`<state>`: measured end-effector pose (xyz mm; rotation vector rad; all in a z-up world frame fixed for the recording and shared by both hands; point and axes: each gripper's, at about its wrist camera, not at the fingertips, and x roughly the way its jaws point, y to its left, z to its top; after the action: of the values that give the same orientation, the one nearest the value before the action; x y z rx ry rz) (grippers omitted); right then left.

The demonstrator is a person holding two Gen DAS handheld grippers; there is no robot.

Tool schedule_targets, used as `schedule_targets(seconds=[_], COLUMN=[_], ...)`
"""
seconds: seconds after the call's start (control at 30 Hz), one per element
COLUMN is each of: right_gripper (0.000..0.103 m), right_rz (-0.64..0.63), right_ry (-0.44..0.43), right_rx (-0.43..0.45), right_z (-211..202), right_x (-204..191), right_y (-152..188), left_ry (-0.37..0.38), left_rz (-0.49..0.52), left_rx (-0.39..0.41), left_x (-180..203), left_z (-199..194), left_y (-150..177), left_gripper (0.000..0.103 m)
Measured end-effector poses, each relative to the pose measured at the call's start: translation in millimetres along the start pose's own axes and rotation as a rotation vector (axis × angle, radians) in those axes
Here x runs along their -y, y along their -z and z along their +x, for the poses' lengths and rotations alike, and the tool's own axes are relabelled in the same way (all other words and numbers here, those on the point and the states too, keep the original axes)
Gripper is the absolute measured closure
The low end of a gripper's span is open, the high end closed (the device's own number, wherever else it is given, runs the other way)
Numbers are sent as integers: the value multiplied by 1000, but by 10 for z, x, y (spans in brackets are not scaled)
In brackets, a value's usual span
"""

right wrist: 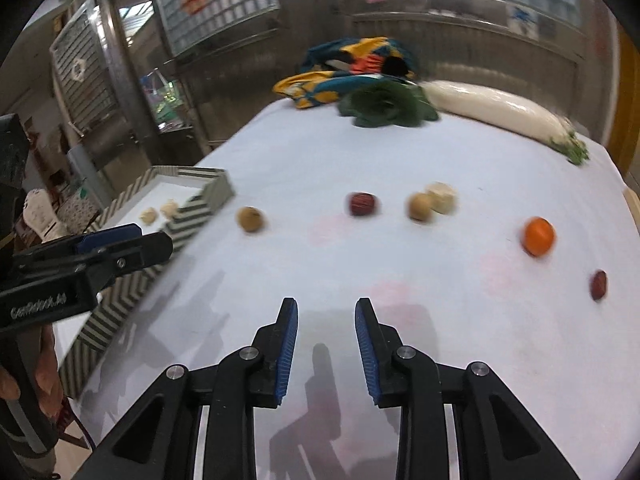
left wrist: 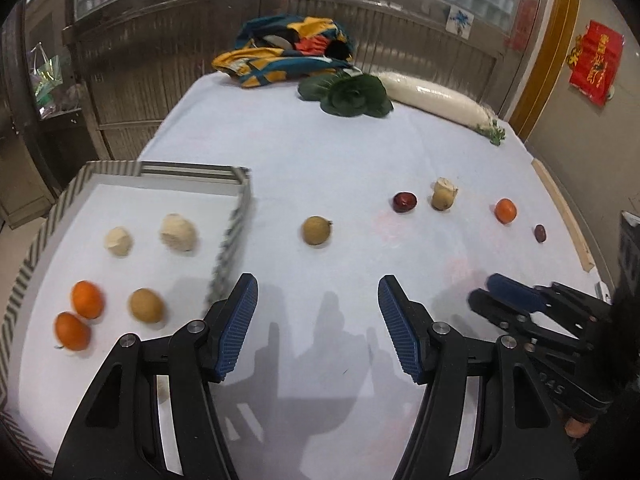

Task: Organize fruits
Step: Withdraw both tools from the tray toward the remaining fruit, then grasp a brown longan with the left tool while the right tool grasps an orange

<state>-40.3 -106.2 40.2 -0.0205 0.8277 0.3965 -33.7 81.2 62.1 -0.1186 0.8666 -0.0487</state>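
Note:
A striped-rim tray [left wrist: 236, 216] at the left holds two oranges [left wrist: 86, 299], a brown round fruit [left wrist: 146, 305] and two pale pieces [left wrist: 178, 232]. On the white cloth lie a brown fruit [left wrist: 316, 230], a red date [left wrist: 405, 202], a pale-topped fruit [left wrist: 443, 194], an orange [left wrist: 505, 211] and a small dark date [left wrist: 540, 233]. My left gripper [left wrist: 318, 284] is open and empty, just right of the tray's near corner. My right gripper [right wrist: 326, 304] is open a little and empty above bare cloth. Ahead of it are the red date [right wrist: 362, 204] and the orange [right wrist: 538, 237].
At the table's far end lie a colourful cloth bundle [left wrist: 288, 50], a leafy green vegetable [left wrist: 354, 94] and a long white radish [left wrist: 436, 98]. A wooden strip [left wrist: 564, 220] runs along the right edge. A hand [right wrist: 44, 384] holds the left gripper's handle.

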Motion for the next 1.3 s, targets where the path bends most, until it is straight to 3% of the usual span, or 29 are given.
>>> schedule_targets(seconds=[0.33, 0.43, 0.63, 0.97, 1.03, 1.23, 1.27, 1.3], right_gripper=[74, 69, 66, 63, 71, 72, 72, 72], right_rz=[69, 126, 188, 189, 188, 128, 125, 124], right_ry=[95, 125, 171, 159, 133, 125, 122, 120], right_rx=[5, 11, 3, -1, 4, 2, 6, 8], right_z=[-62, -32, 132, 437, 440, 386, 370, 357], right_x=[792, 1126, 1553, 1757, 1761, 1629, 1618, 1614], right_y=[-26, -78, -239, -525, -526, -462, -452, -444], left_ry=[-40, -60, -41, -33, -36, -44, -44, -49], left_rz=[-5, -8, -23, -73, -79, -66, -67, -67], left_rx=[-39, -33, -36, -19, -21, -21, -18, -14], left_x=[240, 254, 222, 109, 93, 96, 87, 81], left_z=[501, 595, 712, 815, 836, 871, 869, 866], left_y=[-147, -170, -214, -278, -279, -259, -260, -260], left_gripper=[40, 40, 40, 40, 40, 40, 49, 66])
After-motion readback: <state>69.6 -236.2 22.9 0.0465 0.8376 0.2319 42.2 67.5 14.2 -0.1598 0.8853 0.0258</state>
